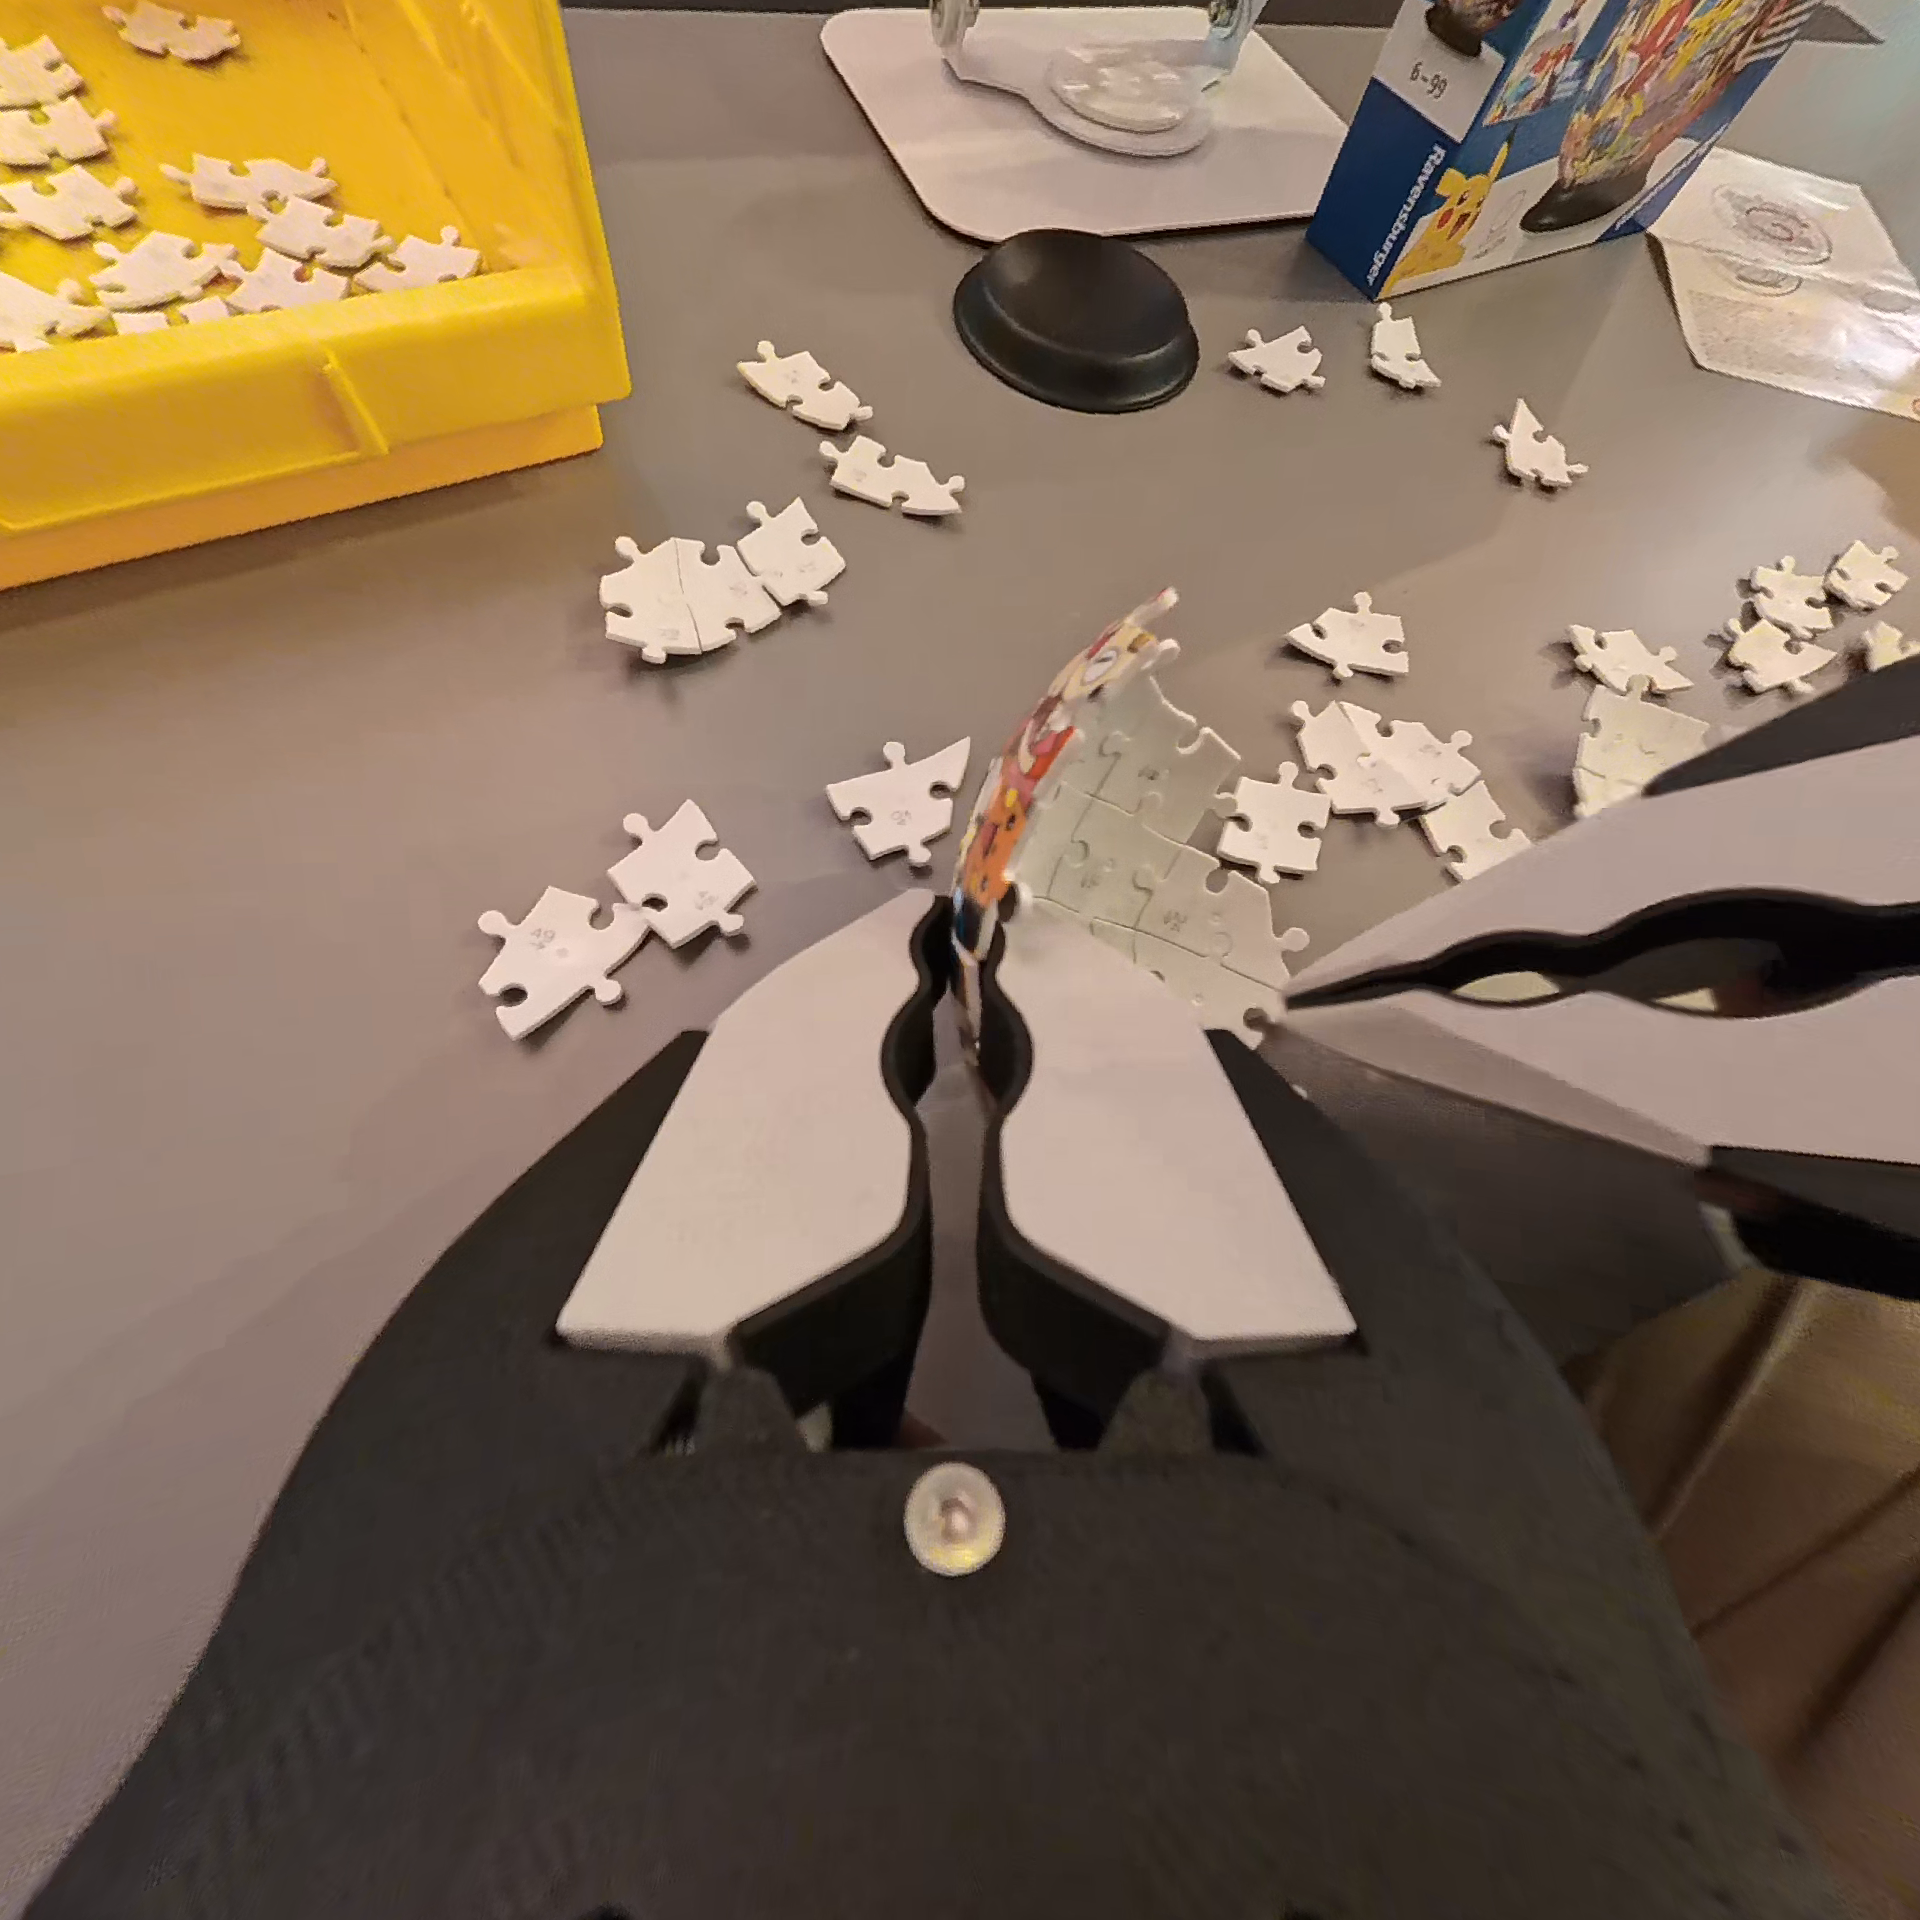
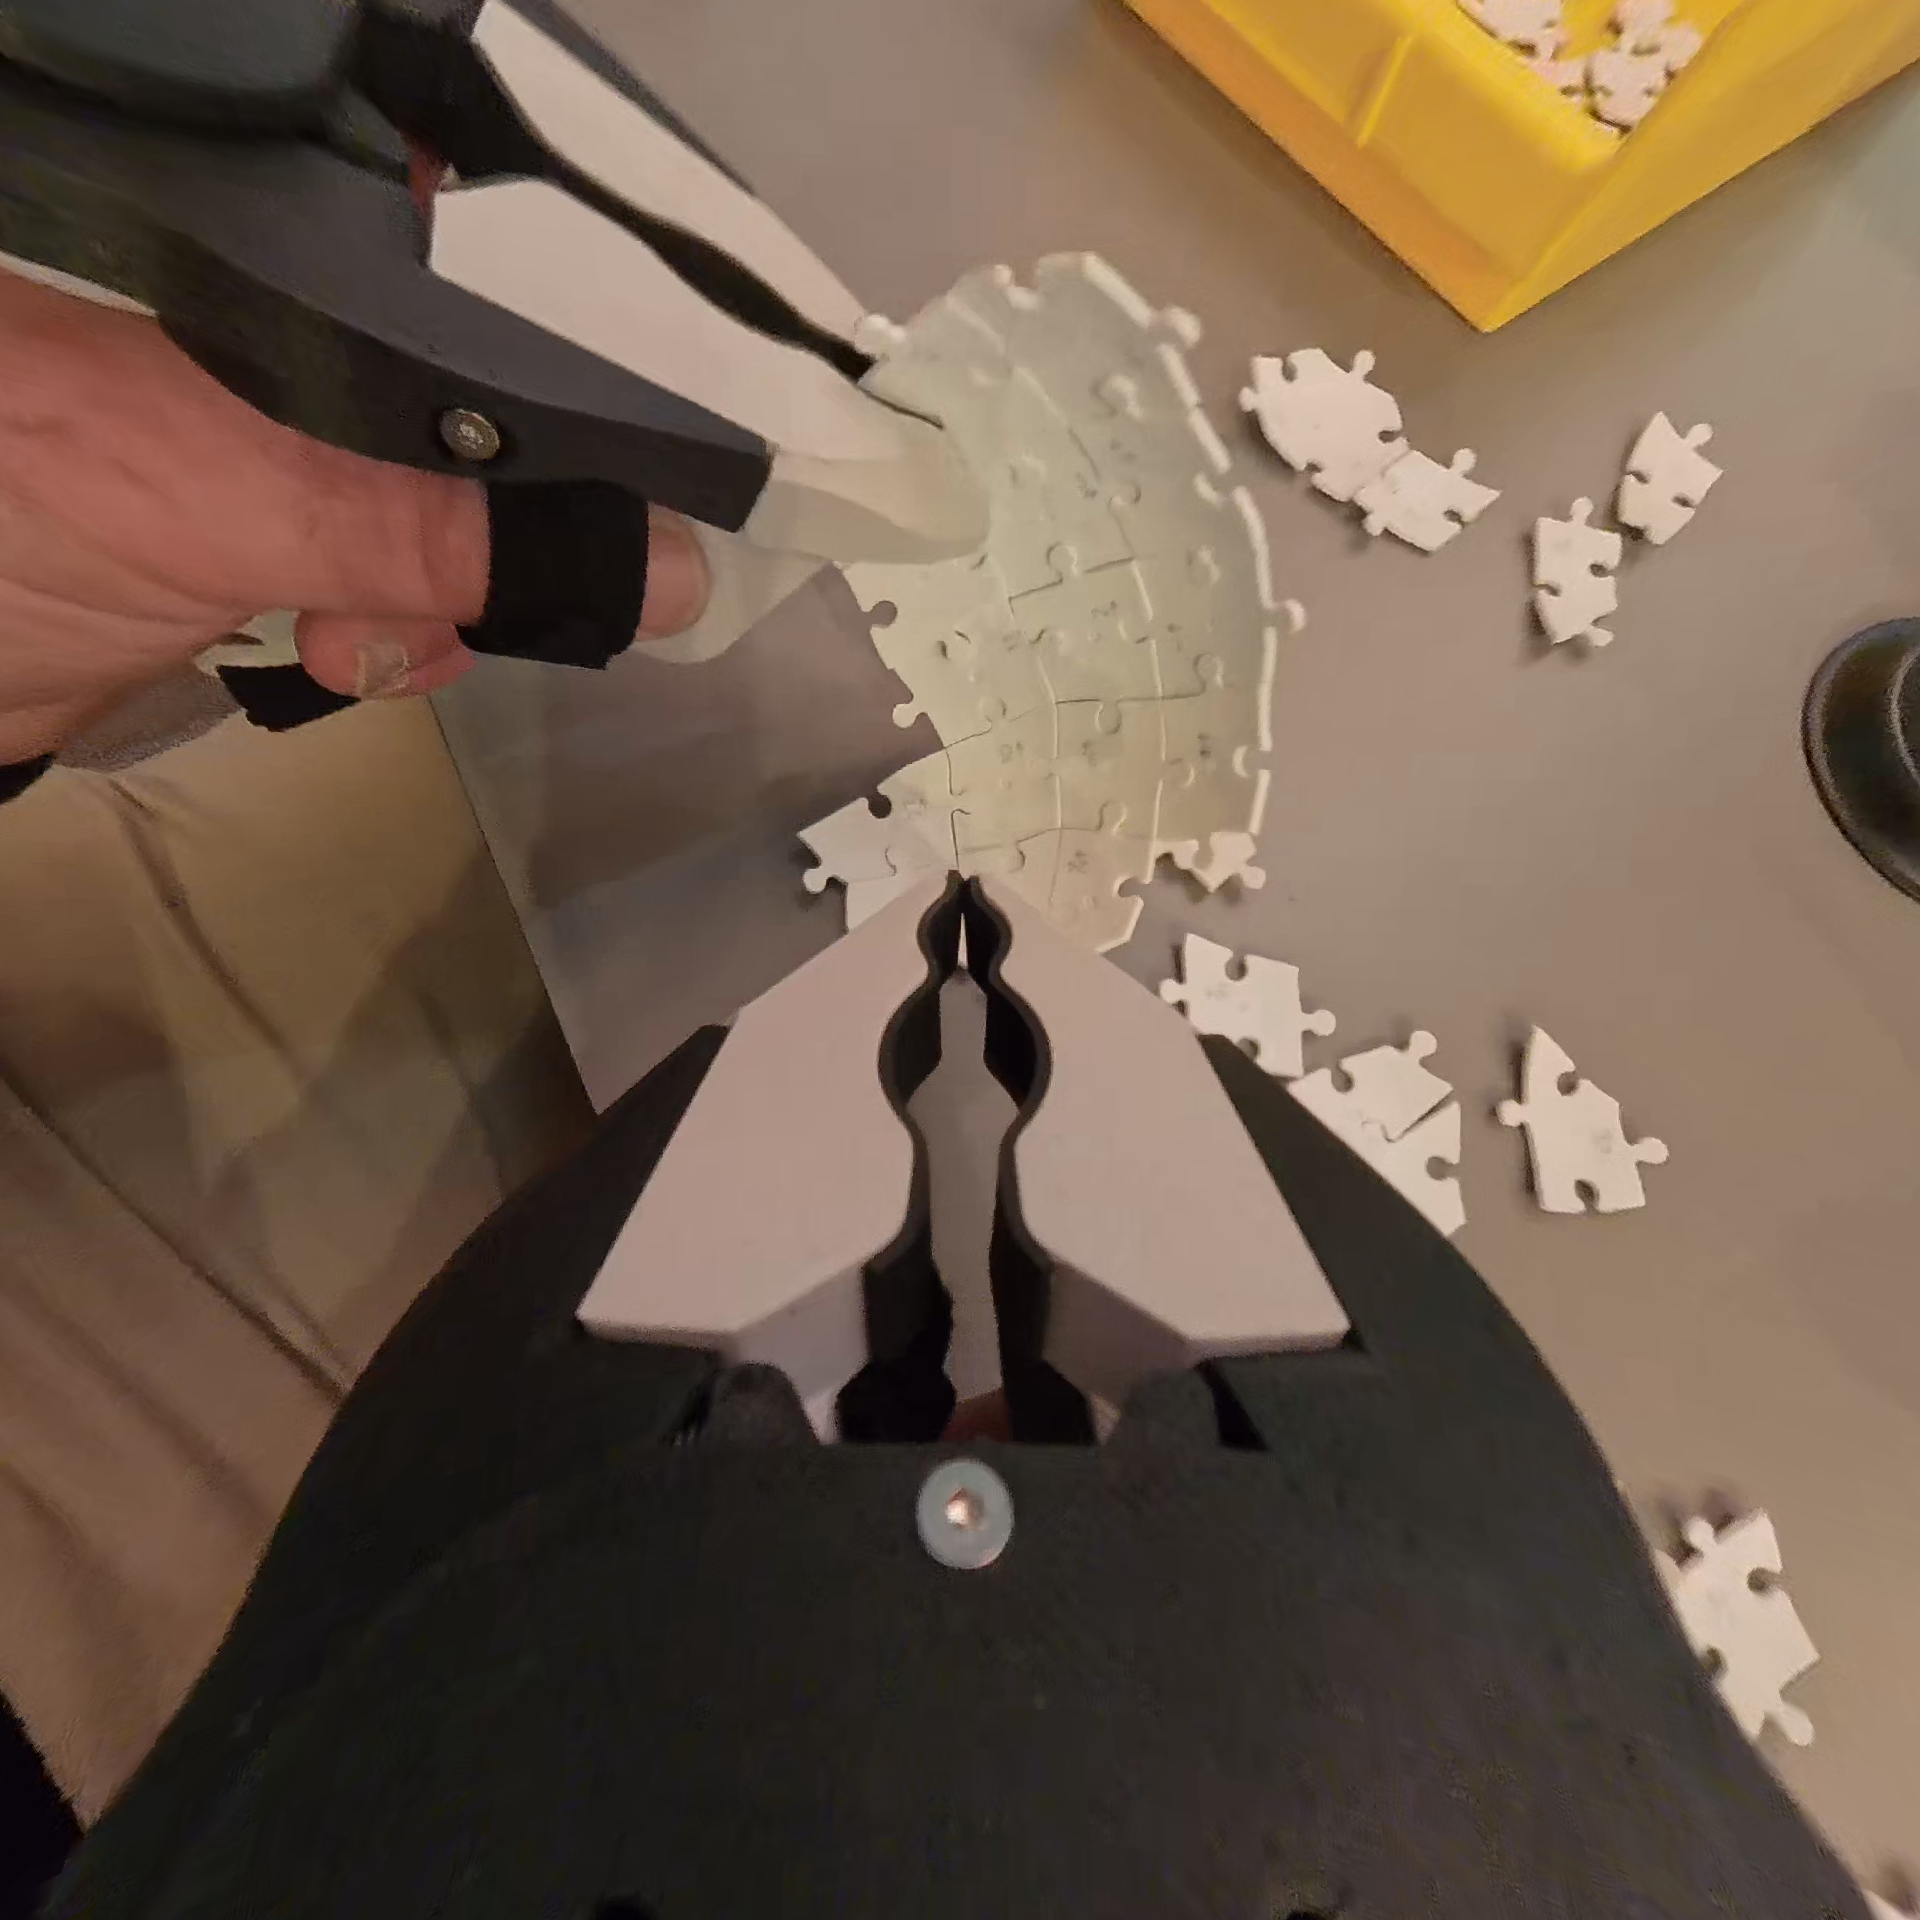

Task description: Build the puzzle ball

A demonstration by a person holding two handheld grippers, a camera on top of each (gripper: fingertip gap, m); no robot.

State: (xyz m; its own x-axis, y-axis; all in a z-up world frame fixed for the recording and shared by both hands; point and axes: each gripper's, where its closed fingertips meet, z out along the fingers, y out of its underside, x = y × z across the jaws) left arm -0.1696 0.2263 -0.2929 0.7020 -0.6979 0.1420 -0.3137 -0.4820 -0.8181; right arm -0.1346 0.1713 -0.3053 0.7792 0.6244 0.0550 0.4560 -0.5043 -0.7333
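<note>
A curved shell of joined puzzle pieces, white inside and colourful outside, stands on edge above the grey table. My left gripper is shut on the shell's near edge. In the right wrist view the shell shows its white inner face, and the left gripper pinches its upper left rim. My right gripper is shut on the shell's lower edge. It also shows in the left wrist view, coming in from the right. Loose white pieces lie around on the table.
A yellow bin with several pieces stands at the far left. A black stand, a puzzle box, a white mat and a paper sheet lie farther back. The table edge runs close on the near side. The grippers' ends are close to 7 centimetres from one another.
</note>
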